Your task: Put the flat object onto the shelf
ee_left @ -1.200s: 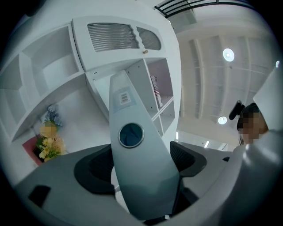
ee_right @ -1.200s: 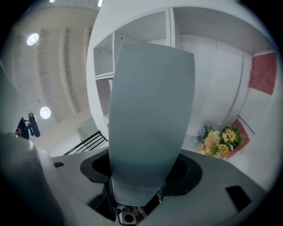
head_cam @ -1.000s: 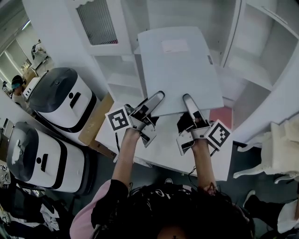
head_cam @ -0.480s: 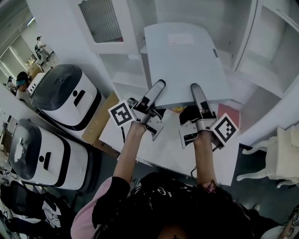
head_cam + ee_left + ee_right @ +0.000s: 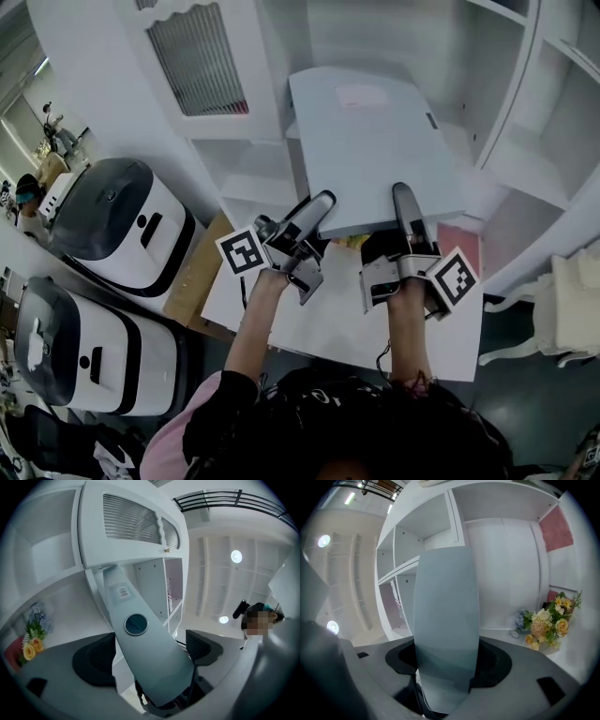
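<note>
2 hand-held grippers hold the flat folder [image 5: 370,141], its far end in the shelf [image 5: 511,164].
Clamped on its near edge, the right hand-held gripper [image 5: 405,202] keeps it level; the left hand-held gripper [image 5: 314,211] is opening round that edge, likely letting go.

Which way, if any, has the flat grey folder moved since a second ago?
Yes. The flat grey folder has gone forward into the white shelf unit; yellow flowers it hid now show at its near edge.
</note>
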`<state>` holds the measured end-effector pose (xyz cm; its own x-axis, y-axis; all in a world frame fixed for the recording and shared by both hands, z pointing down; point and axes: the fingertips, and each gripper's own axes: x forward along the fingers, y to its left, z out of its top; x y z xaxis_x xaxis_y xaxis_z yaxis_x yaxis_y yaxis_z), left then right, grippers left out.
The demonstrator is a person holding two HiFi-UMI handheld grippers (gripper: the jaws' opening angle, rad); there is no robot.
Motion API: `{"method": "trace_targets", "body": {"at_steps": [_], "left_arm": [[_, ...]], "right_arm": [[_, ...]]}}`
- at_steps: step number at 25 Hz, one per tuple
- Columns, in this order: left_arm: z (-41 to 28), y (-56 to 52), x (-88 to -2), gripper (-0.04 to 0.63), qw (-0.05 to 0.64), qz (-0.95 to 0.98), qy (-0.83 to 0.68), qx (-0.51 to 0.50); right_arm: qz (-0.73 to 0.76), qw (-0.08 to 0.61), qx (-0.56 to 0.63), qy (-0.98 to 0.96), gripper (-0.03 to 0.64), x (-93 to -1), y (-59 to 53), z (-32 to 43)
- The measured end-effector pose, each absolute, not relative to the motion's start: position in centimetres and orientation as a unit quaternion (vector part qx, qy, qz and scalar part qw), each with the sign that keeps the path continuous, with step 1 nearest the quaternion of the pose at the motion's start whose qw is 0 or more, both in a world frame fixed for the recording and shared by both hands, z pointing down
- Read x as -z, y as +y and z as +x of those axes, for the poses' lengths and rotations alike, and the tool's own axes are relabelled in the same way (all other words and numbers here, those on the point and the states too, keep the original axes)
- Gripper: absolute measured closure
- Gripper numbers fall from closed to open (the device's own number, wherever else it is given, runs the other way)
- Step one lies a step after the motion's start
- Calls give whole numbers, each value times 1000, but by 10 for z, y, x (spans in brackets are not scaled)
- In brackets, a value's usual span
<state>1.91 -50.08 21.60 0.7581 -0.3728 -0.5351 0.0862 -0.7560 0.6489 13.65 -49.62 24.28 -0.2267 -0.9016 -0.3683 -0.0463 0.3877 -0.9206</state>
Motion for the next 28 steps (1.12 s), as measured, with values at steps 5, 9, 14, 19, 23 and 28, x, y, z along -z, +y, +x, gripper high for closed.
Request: {"method": "trace_targets", "body": {"at_steps": [5, 9, 14, 19, 23, 28], "left_arm": [[11, -508, -220, 138, 331, 884, -54, 327], [-11, -526, -226, 138, 262, 906, -107, 315], [-16, -516, -221, 140, 91, 945, -184, 254], [-4, -514, -221, 140, 2, 955, -224, 194], [3, -525, -218, 140, -43, 951, -258, 167], [4, -536, -216, 140, -31, 946, -273, 173]], "right_arm": [[-391, 513, 408, 646, 310, -243, -503, 136], [-405, 507, 405, 644, 310, -243, -526, 132], [-411, 514, 399, 639, 310, -236, -534, 133], [-414, 515, 395, 639, 310, -231, -538, 132], [-409, 506, 395, 648, 310, -227, -541, 129], [-386, 481, 394, 681, 308, -224, -545, 125]]}}
